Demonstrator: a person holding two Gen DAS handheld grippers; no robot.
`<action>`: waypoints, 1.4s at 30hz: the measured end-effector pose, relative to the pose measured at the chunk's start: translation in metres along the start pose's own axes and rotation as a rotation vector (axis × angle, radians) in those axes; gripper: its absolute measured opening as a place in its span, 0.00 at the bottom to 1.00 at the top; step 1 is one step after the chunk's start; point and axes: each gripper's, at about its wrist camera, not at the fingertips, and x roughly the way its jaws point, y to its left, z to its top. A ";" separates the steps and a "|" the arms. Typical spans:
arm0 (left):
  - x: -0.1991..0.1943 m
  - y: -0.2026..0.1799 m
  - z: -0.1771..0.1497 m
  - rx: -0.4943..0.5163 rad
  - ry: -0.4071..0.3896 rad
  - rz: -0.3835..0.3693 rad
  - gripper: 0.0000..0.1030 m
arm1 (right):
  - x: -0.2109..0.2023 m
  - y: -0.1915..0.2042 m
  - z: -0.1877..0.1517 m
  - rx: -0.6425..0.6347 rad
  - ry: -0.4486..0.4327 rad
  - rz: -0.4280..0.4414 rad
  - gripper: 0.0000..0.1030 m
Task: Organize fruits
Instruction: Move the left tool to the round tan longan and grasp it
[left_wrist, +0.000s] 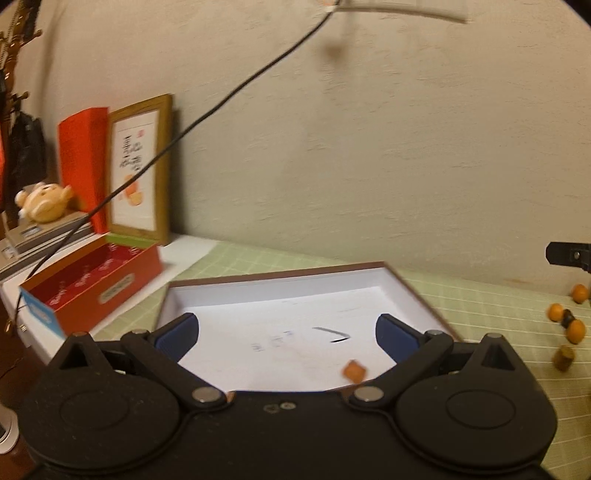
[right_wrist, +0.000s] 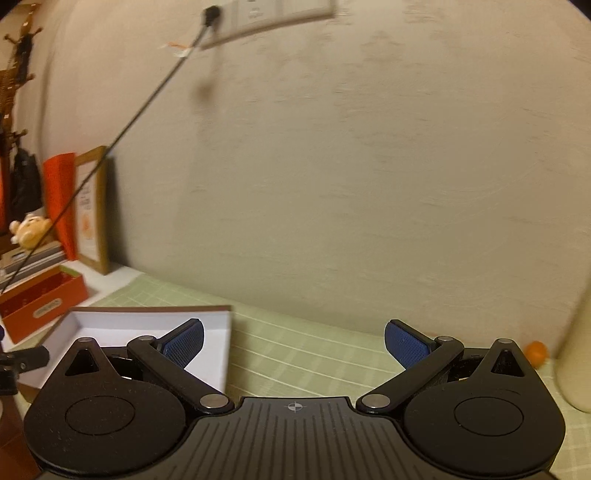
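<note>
My left gripper (left_wrist: 288, 328) is open and empty above a shallow white box (left_wrist: 280, 291) with a brown rim. A small orange fruit piece (left_wrist: 355, 371) lies in the box near its front right. Several small orange fruits (left_wrist: 575, 330) lie on the green checked cloth at the far right. My right gripper (right_wrist: 293, 341) is open and empty over the cloth, right of the same box (right_wrist: 110, 319). One orange fruit (right_wrist: 536, 352) sits at the right by the wall.
A red open box (left_wrist: 92, 291), a framed picture (left_wrist: 138, 170), a red bag, books and a small plush stand at the left. A black cable (left_wrist: 221, 99) hangs from a wall socket. A pale cylinder (right_wrist: 576, 354) stands at the right edge.
</note>
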 end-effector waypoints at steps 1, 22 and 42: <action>0.000 -0.005 0.000 0.005 -0.001 -0.009 0.92 | -0.005 -0.007 -0.001 0.010 0.000 -0.012 1.00; 0.014 -0.130 -0.026 0.114 0.073 -0.241 0.82 | -0.076 -0.126 -0.024 0.143 0.030 -0.296 1.00; 0.031 -0.217 -0.075 0.234 0.274 -0.303 0.48 | -0.141 -0.197 -0.061 0.221 0.050 -0.456 1.00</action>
